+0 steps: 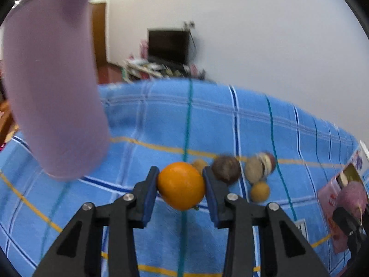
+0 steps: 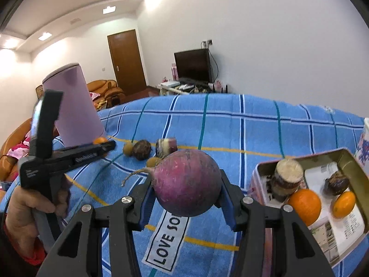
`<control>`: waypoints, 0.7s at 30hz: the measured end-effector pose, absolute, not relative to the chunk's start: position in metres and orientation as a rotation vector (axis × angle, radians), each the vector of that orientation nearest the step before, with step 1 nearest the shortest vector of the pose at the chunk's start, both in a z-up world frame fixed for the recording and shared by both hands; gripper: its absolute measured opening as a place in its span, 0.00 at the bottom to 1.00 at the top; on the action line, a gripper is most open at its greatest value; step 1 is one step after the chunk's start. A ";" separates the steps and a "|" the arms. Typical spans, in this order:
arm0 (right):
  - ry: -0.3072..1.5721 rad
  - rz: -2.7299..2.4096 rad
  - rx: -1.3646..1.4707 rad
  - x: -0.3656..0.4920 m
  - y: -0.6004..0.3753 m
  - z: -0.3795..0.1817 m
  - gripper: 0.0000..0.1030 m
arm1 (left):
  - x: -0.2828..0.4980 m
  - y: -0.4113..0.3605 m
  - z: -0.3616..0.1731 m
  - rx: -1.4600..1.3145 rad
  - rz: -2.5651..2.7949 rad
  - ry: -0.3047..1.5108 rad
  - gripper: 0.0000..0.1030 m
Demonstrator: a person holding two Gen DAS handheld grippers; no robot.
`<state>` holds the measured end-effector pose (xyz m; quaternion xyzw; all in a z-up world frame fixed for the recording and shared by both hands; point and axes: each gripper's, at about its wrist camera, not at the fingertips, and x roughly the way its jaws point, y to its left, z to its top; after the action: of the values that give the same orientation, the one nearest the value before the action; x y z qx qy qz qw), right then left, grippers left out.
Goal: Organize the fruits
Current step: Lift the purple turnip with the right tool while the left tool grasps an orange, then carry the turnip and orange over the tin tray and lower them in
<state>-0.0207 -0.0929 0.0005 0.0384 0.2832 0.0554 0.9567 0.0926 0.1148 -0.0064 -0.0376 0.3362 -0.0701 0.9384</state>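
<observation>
Fruits are split between the blue checked cloth (image 1: 161,120) and the tin tray (image 2: 346,159): the left gripper (image 1: 181,184) is clenched on an orange (image 1: 181,185), the right gripper (image 2: 186,198) grasps a purple radish (image 2: 188,182) — both apparently gripped for carrying to the tray. Only the right wrist view shows the tray's contents — two oranges and other pieces — while the left view shows the loose cluster (image 1: 244,168) just beyond the gripped orange.

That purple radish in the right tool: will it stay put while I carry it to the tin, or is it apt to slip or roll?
The purple radish is round and smooth, wider than the pads, so it may pivot or slip if tilted. It looks dense, probably heavy for its size. Set in the tin beside the oranges, it would likely roll until something stops it.
</observation>
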 end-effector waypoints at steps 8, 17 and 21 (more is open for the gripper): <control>0.510 0.083 0.021 -0.028 -0.089 0.008 0.50 | 0.081 0.102 0.009 -0.035 -0.075 0.546 0.39; 0.458 0.056 -0.061 -0.037 -0.078 0.011 0.50 | 0.059 0.065 0.007 0.047 -0.077 0.512 0.39; 0.444 0.054 -0.085 -0.041 -0.075 0.011 0.50 | 0.048 0.056 0.009 0.078 -0.072 0.484 0.39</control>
<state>-0.0411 -0.0747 0.0115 -0.0423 0.2203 0.0267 0.9741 0.0476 0.0562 0.0092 0.0384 0.2394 -0.0357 0.9695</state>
